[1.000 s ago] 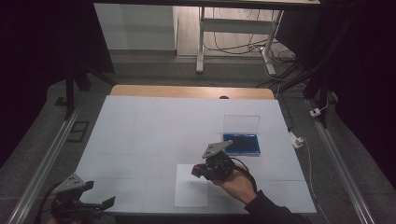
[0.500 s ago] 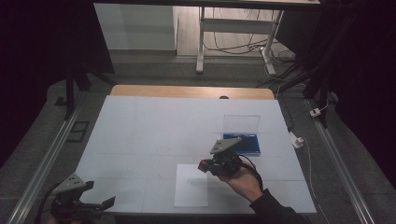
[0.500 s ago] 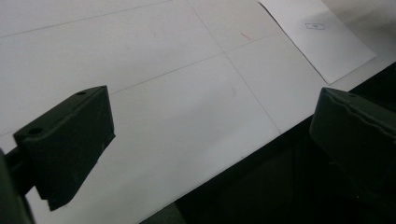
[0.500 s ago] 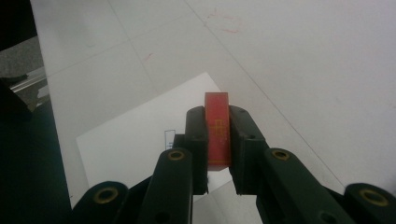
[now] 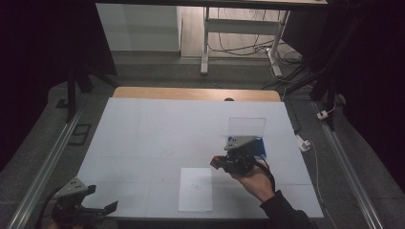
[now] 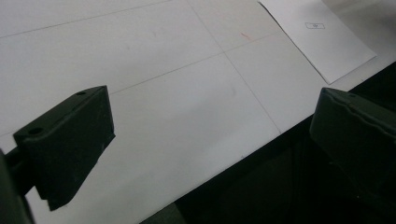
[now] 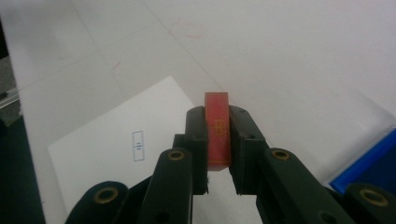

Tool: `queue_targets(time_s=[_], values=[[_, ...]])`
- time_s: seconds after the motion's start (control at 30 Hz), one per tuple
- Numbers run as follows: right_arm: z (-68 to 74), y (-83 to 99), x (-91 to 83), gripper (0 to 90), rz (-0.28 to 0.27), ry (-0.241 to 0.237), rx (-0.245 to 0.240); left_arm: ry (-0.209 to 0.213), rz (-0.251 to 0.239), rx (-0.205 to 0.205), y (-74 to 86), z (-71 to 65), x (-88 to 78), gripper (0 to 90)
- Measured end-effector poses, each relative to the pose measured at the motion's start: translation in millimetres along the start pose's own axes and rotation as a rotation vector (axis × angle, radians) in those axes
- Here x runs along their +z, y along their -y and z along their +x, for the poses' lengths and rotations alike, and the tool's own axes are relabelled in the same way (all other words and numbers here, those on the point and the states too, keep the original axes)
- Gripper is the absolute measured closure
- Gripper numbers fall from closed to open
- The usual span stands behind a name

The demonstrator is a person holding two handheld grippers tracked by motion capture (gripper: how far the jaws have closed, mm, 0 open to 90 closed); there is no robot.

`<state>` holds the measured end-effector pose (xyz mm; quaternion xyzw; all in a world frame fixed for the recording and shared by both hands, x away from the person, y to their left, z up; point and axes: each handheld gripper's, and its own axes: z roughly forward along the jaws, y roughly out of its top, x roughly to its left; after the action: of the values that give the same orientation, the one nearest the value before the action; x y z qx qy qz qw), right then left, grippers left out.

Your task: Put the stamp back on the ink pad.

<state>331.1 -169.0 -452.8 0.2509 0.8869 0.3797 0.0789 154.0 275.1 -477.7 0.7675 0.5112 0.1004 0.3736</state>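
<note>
My right gripper hovers just right of a white paper sheet at the front middle of the table, shut on a small red block with gold markings. In the right gripper view the block stands upright between the two pads, above the sheet's corner. The sheet bears a small printed box. My left gripper rests at the front left corner of the table. Its jaws stand wide apart with nothing between them, over the table's edge.
A blue tray with a clear upright lid sits just behind and right of my right gripper; its blue corner is close by. The white table top has faint grid lines. Metal rails run along both sides.
My right gripper has carried the red block to the right and slightly up, off the paper sheet and closer to the blue tray. The left gripper has stayed put.
</note>
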Motion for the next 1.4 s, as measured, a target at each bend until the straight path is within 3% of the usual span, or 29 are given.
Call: queue_targets(time_s=[0.3,0.63,1.4], values=[[-17.9,3.0,-8.2,78.7,-0.018,0.030,0.052,0.000,0.001,-0.001,-0.1,0.1,0.1,0.0],[-31.1,5.3,-13.5,78.7,-0.017,0.077,0.066,0.000,0.001,-0.001,-0.1,0.2,0.1,0.0],[-67.6,14.6,-29.3,78.8,-0.046,0.194,0.151,0.002,0.000,-0.004,-0.1,0.3,0.3,0.0]])
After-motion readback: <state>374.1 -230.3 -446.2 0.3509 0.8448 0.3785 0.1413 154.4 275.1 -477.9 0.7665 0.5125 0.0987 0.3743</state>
